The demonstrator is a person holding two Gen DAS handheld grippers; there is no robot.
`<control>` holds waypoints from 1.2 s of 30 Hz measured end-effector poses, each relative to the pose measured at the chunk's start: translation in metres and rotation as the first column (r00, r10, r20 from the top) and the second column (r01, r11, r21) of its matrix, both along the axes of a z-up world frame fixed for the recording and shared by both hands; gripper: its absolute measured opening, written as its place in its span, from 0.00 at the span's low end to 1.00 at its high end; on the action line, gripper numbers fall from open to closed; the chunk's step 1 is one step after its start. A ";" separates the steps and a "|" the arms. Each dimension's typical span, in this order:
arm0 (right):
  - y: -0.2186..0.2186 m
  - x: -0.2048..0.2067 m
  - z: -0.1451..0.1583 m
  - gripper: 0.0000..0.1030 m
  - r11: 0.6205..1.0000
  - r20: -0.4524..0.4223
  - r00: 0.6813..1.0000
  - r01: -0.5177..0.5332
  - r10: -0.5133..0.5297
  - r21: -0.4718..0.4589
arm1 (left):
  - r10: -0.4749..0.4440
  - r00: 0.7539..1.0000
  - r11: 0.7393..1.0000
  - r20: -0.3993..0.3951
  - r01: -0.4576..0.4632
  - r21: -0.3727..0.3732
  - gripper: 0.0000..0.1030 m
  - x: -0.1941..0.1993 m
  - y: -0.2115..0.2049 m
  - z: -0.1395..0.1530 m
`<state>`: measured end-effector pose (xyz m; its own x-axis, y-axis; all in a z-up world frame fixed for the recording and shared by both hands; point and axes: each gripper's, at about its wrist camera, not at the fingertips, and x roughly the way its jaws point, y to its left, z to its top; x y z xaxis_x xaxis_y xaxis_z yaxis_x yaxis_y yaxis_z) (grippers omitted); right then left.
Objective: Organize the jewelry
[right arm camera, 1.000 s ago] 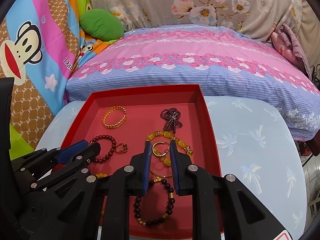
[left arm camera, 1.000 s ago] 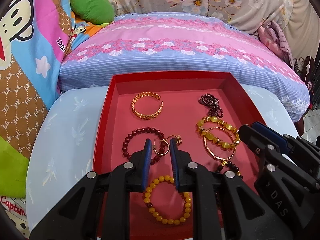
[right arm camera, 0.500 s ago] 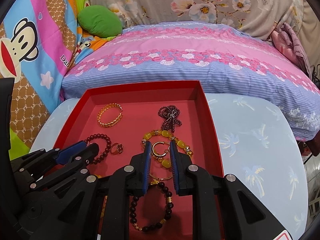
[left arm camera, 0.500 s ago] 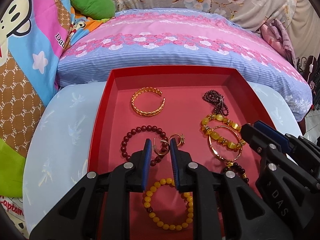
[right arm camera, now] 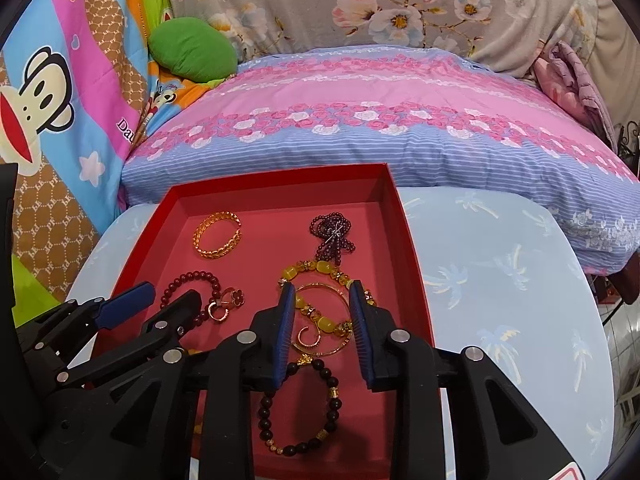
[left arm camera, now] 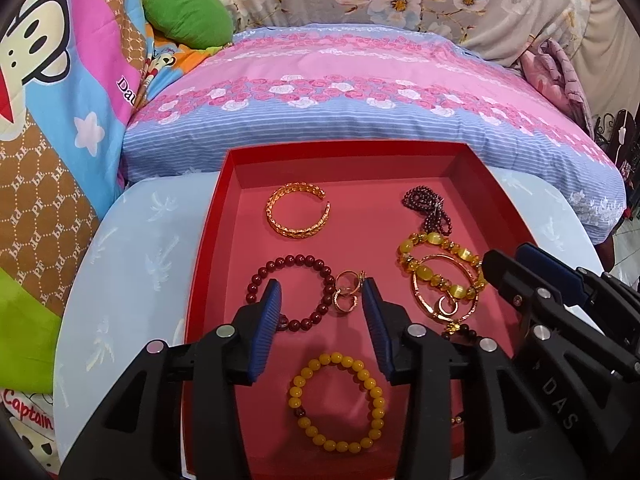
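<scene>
i'm opening both claws, nothing gripped: left claw (left arm camera: pixel 322 300) framing small light rings (left arm camera: pixel 347 293), right claw (right arm camera: pixel 322 312) over a thin stiff bangle (right arm camera: pixel 320 320); i'd pinch its rim.

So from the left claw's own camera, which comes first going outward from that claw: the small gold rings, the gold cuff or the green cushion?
1. Gold rings: in the red tray, just beyond the tips of the left claw, whose jaws are opening.
2. Gold cuff: farther up the tray, toward its back left.
3. Green cushion: far off on the bed, upper left.
</scene>
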<state>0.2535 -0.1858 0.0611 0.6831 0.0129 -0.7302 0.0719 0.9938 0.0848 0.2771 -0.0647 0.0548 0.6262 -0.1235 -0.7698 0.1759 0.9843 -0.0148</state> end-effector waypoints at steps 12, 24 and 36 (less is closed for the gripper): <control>0.000 -0.037 0.035 0.40 0.998 0.038 0.998 0.047 -0.045 -0.047 | 0.017 0.998 1.000 0.056 -0.018 0.012 0.49 -0.032 0.003 0.033; 0.002 -0.083 0.054 0.46 0.998 0.057 0.997 0.059 -0.058 -0.025 | 0.028 0.996 1.000 0.081 -0.029 0.009 0.56 -0.077 0.015 0.053; 0.002 -0.123 0.051 0.59 0.997 0.051 0.996 0.073 -0.071 -0.023 | 0.063 0.995 0.998 0.074 -0.065 0.020 0.74 -0.115 0.031 0.050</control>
<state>0.1303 -0.1837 0.1121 0.7173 -0.0551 -0.6945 0.1395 0.9880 0.0657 0.1617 -0.0340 0.1051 0.6870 -0.0645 -0.7238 0.1123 0.9935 0.0180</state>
